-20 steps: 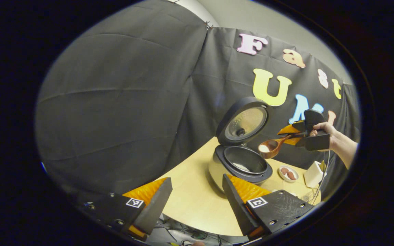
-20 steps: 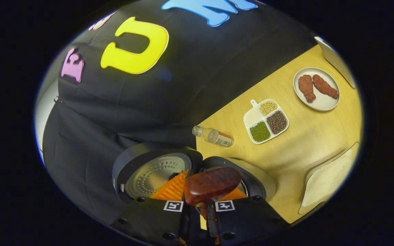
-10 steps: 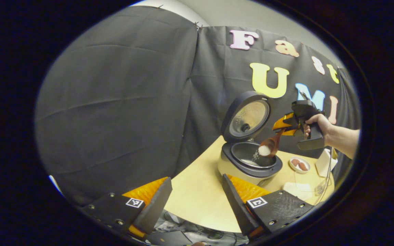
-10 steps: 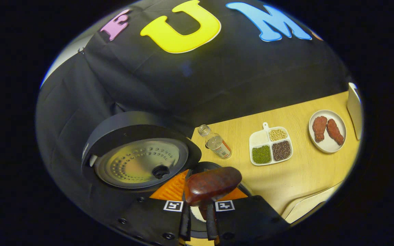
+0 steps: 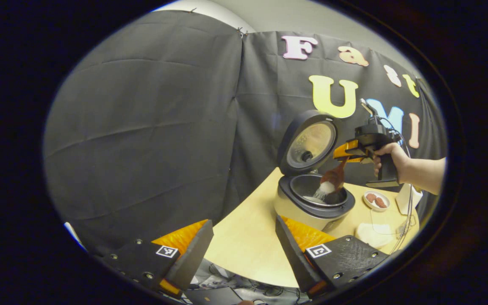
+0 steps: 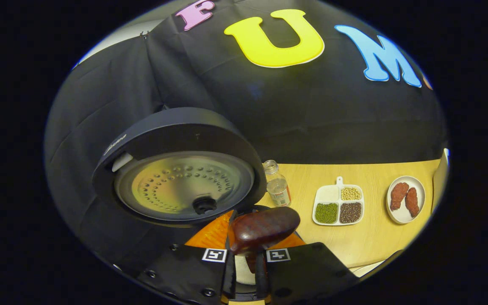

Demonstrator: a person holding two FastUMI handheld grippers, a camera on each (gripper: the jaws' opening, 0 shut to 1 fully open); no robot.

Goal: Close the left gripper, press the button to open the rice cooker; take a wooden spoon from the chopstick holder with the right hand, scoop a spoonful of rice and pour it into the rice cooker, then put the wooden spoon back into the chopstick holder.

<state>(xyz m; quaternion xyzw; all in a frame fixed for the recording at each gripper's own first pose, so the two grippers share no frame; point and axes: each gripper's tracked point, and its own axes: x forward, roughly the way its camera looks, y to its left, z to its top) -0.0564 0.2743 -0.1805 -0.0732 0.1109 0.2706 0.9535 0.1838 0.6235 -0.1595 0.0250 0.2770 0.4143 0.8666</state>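
We see left gripper (image 5: 244, 250): black bodies, screws, square black-white marker each side. Right gripper (image 6: 244, 264): same markers. Its black handle carries thin cable; forearm (image 5: 424, 173) bare, unsleeved.

bottle (image 6: 278, 189) beside rice cooker (image 5: 314, 206), divided tray (image 6: 339, 205) farther right

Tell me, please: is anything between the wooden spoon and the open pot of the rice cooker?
Nothing visible. The wooden spoon, held in the right tongs, is tipped directly over the rice cooker; its lid stands open behind.
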